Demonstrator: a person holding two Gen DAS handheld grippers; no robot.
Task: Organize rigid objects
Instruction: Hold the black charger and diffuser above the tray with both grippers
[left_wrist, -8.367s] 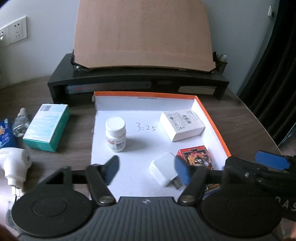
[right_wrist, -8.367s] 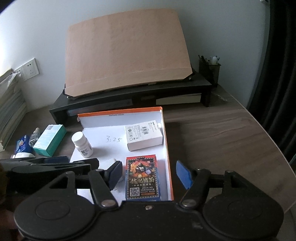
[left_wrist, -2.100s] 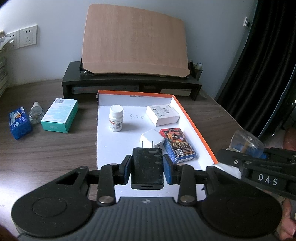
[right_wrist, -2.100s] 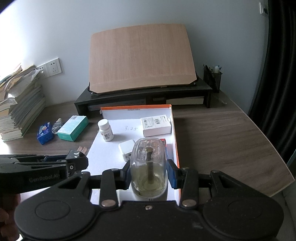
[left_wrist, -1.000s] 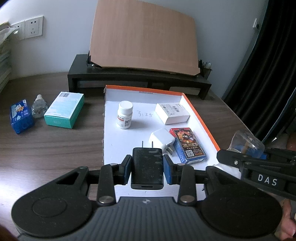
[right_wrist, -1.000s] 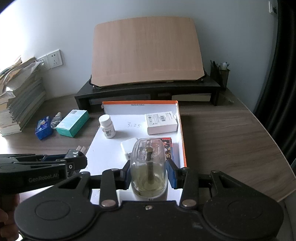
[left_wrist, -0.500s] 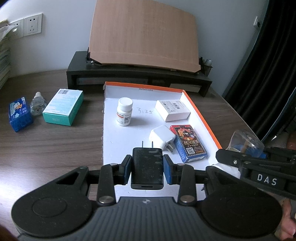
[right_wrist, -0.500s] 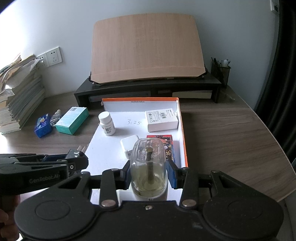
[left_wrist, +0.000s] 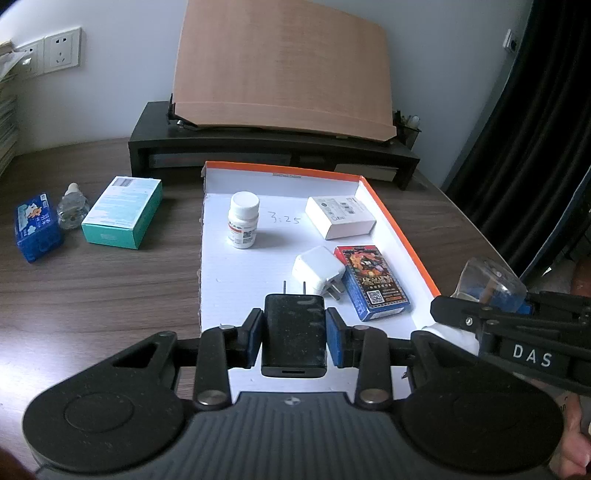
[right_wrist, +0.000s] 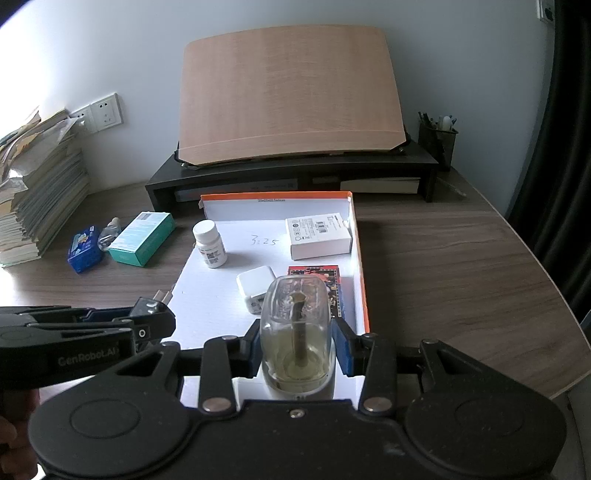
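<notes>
left claw (left_wrist: 294, 328) clamping dusty black charger (left_wrist: 294, 334) (prongs forward), right claw (right_wrist: 298, 341) around clear bottle (right_wrist: 295, 334)

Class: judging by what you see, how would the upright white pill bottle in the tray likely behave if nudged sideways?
The pill bottle stands taller than wide, so a high nudge may tip it. Being round, it would probably roll on the tray. It looks rigid plastic, unlikely to deform.
</notes>
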